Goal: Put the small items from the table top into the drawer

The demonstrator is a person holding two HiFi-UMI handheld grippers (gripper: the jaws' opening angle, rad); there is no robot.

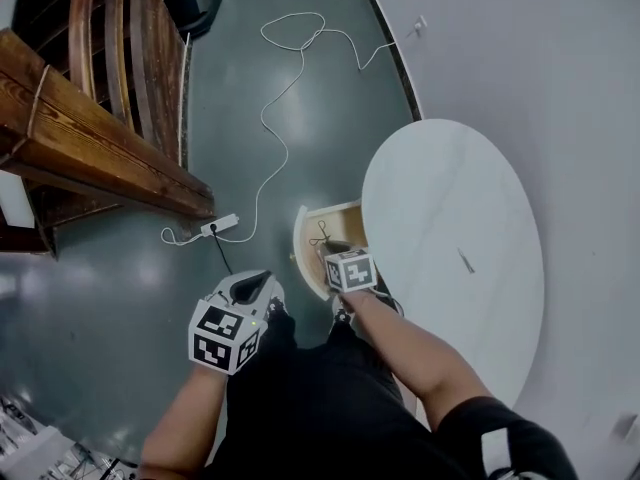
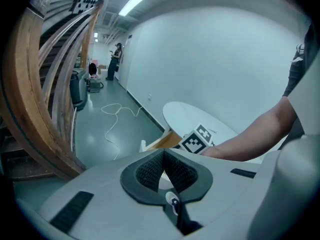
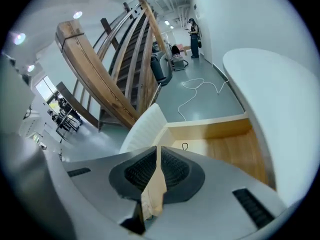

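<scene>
The white oval table (image 1: 450,198) stands at right with its wooden drawer (image 1: 305,233) pulled open on the left side. My right gripper (image 1: 340,253) hovers over the drawer (image 3: 220,129), its jaws (image 3: 157,156) pressed on a thin pale beige item (image 3: 152,194). A small dark wiry piece (image 3: 185,146) lies on the drawer bottom. One small dark item (image 1: 466,262) rests on the table top. My left gripper (image 1: 252,286) hangs over the floor left of the drawer, shut (image 2: 164,160) and holding nothing. Its view shows the right gripper's marker cube (image 2: 197,139).
A wooden staircase (image 1: 90,138) rises at left. A power strip (image 1: 222,225) with a long white cable (image 1: 285,88) lies on the grey-green floor beyond the drawer. A white wall runs behind the table. A person (image 2: 116,59) stands far down the corridor.
</scene>
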